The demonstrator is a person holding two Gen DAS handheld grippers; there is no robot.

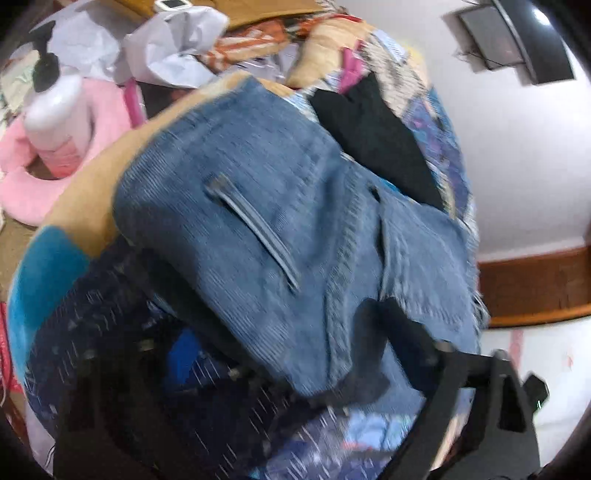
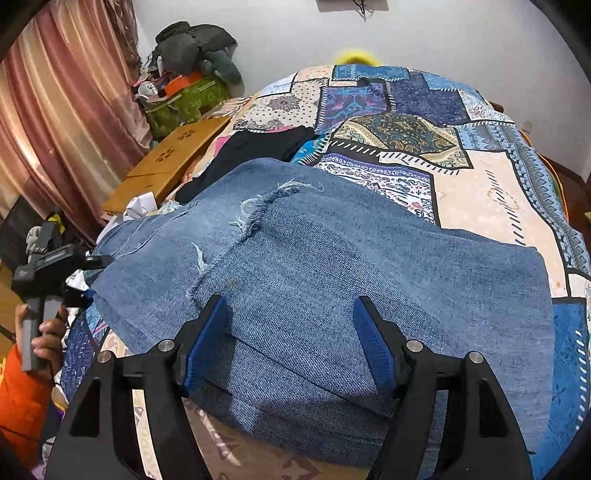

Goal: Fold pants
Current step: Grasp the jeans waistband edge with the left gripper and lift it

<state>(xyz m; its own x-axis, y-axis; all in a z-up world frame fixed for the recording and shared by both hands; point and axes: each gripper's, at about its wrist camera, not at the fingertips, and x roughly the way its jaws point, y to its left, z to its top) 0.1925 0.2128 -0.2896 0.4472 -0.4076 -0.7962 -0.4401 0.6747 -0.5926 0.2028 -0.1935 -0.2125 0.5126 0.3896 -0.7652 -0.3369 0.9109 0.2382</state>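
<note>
With its blue pads spread and touching nothing, the right gripper (image 2: 291,339) hangs just over the near edge of the jeans (image 2: 332,266), jaws apart. The denim lies on the bed in at least two layers, a frayed hem (image 2: 258,214) across the top, so I judge one fold made and another left, with edges to square. The left gripper (image 1: 280,373), blurred, hovers at the pocket end; its jaws look open, nothing visibly pinched. A hand (image 2: 46,336) grips its handle at the bedside. Outward: a patchwork bedspread (image 2: 461,177), black clothing (image 2: 251,151), a pink plush toy (image 1: 55,147), a white pump bottle (image 1: 51,107), pink curtains (image 2: 55,110), plain white wall (image 2: 277,33).
</note>
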